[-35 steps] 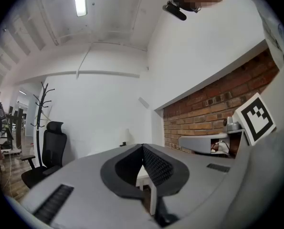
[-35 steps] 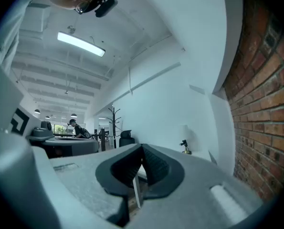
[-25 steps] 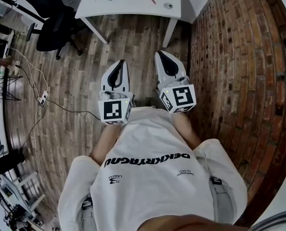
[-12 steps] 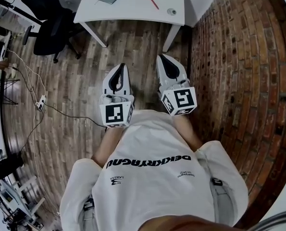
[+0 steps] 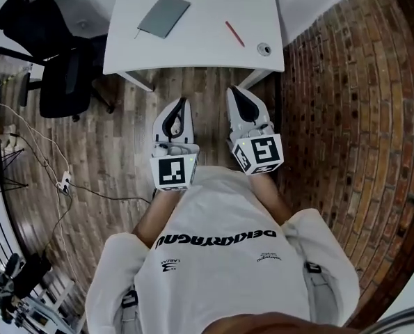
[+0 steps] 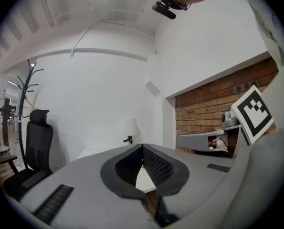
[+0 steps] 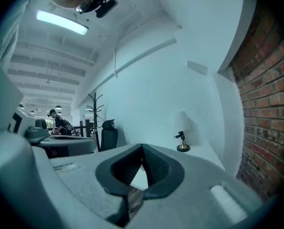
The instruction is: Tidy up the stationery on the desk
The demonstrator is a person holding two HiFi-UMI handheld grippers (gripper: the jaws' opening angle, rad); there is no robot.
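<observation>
A white desk stands ahead of me. On it lie a grey notebook, a red pen and a small round grey item. My left gripper and right gripper are held side by side over the wooden floor, just short of the desk's near edge, pointing at it. Both are shut with nothing between the pads. In the left gripper view the left gripper's jaws meet in front of the desk top, and the right gripper view shows the right gripper the same way.
A black office chair stands left of the desk, and a brick wall runs along the right. Cables and a power strip lie on the floor at left. A small lamp sits at the desk's far edge. A coat rack stands further back.
The desk has come much closer in the head view, with more of its top and the notebook now showing. Both grippers moved forward together toward it, still shut.
</observation>
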